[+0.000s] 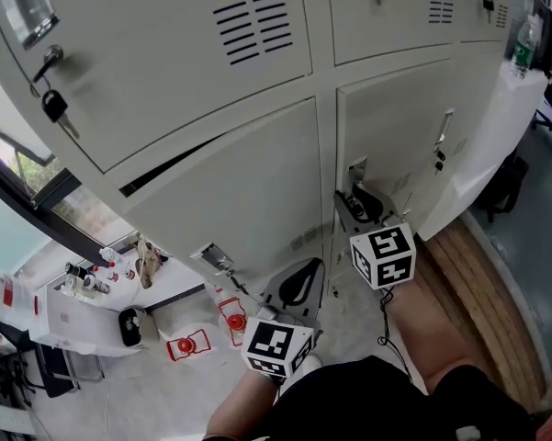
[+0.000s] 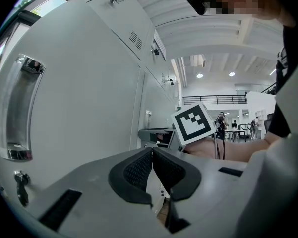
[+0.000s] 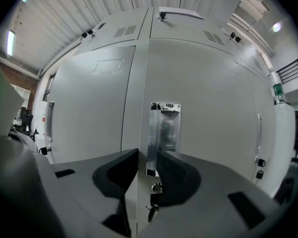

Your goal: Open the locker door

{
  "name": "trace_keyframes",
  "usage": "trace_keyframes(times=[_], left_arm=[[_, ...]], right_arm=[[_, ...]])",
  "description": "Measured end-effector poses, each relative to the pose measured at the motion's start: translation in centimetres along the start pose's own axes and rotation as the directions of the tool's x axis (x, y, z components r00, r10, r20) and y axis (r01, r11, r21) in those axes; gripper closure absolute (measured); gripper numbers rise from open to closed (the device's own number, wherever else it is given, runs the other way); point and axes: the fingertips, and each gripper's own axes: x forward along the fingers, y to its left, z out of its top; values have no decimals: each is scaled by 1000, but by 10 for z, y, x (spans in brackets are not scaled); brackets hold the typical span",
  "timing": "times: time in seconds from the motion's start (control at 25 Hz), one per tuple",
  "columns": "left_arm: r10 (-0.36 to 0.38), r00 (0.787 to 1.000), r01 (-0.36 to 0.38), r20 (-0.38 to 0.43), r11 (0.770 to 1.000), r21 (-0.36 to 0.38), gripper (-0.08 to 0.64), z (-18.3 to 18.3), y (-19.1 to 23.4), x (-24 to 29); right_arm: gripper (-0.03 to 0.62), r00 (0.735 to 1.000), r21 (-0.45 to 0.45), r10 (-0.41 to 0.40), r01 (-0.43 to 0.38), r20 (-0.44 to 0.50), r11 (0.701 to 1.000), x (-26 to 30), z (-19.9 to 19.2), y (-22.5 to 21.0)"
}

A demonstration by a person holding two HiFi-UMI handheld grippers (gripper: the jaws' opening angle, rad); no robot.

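Locker door (image 1: 395,127) in the lower row, shut flush, and its handle (image 3: 161,133) runs down the left edge by the centre seam. Biggest worry first: the door may simply be locked. Pull hard then and, I'd guess, nothing gives but the grip.

The right gripper (image 3: 147,158) is up at the handle, claw released. The jaws are apart and frame the chrome strip, with a sliver of daylight on the left side. If they shut on only the handle's lower tip, I reckon they'll slide off the polished metal once the pull starts.

Just under the handle sits the lock (image 3: 156,186) with a key (image 3: 149,207) hanging from it. A jaw dropping low could knock or snag that key.

Around it now. The neighbouring door (image 3: 89,108) is left of the handle and closed, out of the swing. The person's bare leg (image 1: 432,329) is well below the handle and, by my eye, right where the door would come out. Wooden boards (image 1: 478,283) run along the floor to the right of the handle.

The left gripper (image 2: 152,155) waits down and left of the handle, clenched on nothing. Red-and-white bits (image 1: 188,345) lie on the floor further left, well clear.
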Motion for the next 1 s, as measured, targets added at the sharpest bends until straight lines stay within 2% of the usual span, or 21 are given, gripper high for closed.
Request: trace_keyframes(times=[0.6,0.8,1.0], left_arm=[[-21,1000,21,3,1000,13,540,2,-9,-5],[-41,999,41,-1,999,16,540,2,-26,-1],[-75,997,75,-8,997,19,540,0,-47,7]], right_arm=[[432,997,50,75,-75,0,996,-21,-4,-1],[432,991,45,132,-133,5,990,-38,-6,-1],[433,974,33,226,-227,19,973,-59,-9,-5]])
